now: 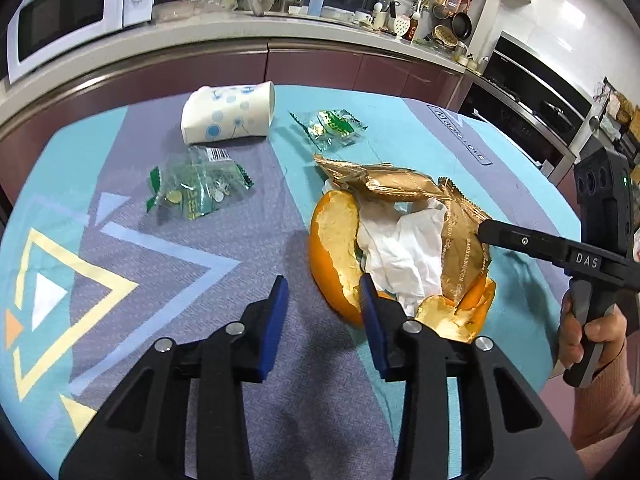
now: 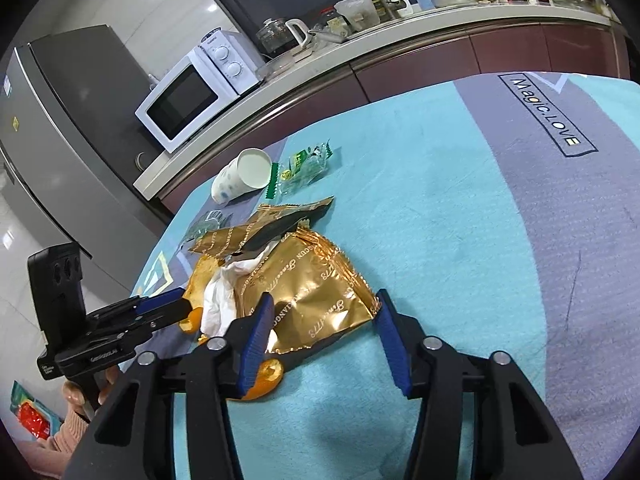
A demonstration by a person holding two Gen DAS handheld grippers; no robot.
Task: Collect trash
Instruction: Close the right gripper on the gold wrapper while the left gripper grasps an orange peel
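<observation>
Right wrist view: the gold wrapper (image 2: 308,300) tops the orange peel (image 2: 264,380) heap at centre, loosely between the half-open, empty right gripper (image 2: 320,336), left gripper (image 1: 322,300) likewise bare at nine o'clock, so closing could skid the foil and scatter tissue (image 2: 218,304).

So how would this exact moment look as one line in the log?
left tongs: open at orange peel | right tongs: open around gold wrapper | paper cup: lying sideways, untouched

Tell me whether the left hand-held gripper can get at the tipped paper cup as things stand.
Probably yes: the left hand-held gripper stands open, and bare tablecloth leads to the paper cup.
</observation>
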